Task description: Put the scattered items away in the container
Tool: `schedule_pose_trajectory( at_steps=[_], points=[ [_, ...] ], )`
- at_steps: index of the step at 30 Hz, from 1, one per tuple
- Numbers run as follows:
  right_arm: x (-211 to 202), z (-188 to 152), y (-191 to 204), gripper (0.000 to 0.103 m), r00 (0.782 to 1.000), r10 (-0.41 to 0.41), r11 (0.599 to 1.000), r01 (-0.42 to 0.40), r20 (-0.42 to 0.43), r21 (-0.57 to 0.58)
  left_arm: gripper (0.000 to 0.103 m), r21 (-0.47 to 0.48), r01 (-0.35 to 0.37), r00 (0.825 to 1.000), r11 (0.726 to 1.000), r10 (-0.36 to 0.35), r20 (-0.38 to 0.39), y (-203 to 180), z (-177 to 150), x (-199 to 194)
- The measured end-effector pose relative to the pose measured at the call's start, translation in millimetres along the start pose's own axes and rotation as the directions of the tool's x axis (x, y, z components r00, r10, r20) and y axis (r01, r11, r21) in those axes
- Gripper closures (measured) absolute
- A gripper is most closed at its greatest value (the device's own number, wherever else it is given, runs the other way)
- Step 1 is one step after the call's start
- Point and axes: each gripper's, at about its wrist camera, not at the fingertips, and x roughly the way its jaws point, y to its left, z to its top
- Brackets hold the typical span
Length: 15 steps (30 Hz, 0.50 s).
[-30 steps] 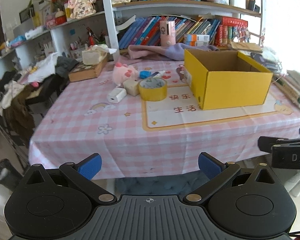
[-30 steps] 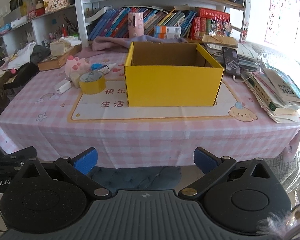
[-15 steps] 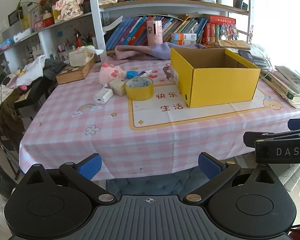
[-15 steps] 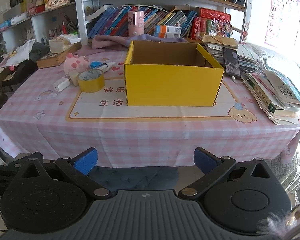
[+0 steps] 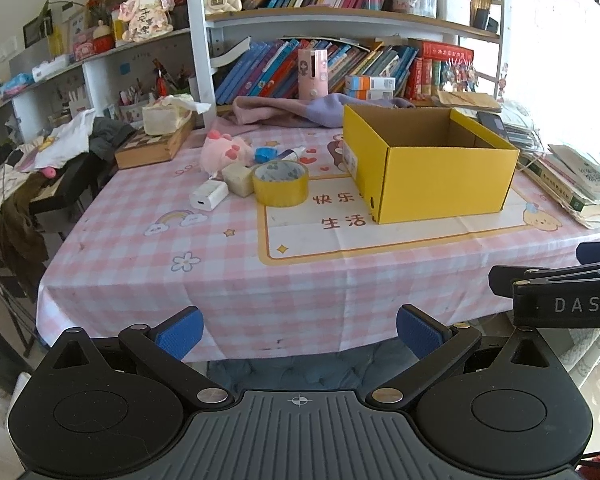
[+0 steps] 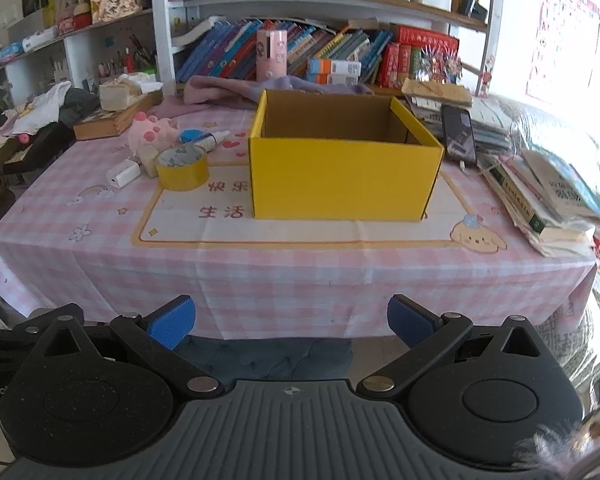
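An open yellow cardboard box (image 5: 432,168) (image 6: 342,176) stands on the pink checked table, and its inside looks bare. Left of it lie a roll of yellow tape (image 5: 281,184) (image 6: 182,168), a white charger (image 5: 209,195) (image 6: 123,173), a cream block (image 5: 238,178), a pink plush toy (image 5: 222,152) (image 6: 152,130), a blue item (image 5: 265,155) and a small white bottle (image 6: 214,139). My left gripper (image 5: 299,330) and my right gripper (image 6: 290,318) both hang open before the table's front edge, holding nothing.
Stacked books and papers (image 6: 548,196) and a phone (image 6: 458,134) crowd the table's right side. A wooden box with tissues (image 5: 156,142) sits at the back left, a purple cloth (image 5: 296,110) behind the box. Bookshelves rise behind; a clothes-laden chair (image 5: 40,168) stands left.
The left view has swung right and slightly nearer, so the box and items sit further left in frame. The right gripper has eased forward a little. Both stay open.
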Motion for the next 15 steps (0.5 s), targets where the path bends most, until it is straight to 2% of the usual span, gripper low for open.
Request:
schedule_pose_trajectory(
  at_steps=[15],
  points=[
    [-1.4,-2.0,9.8,0.000,1.000,0.011,1.000,-0.011,-0.007,-0.010,0.000,-0.004,0.015,1.000,1.000,-0.015,0.002,1.6,-0.6,-1.4]
  ],
)
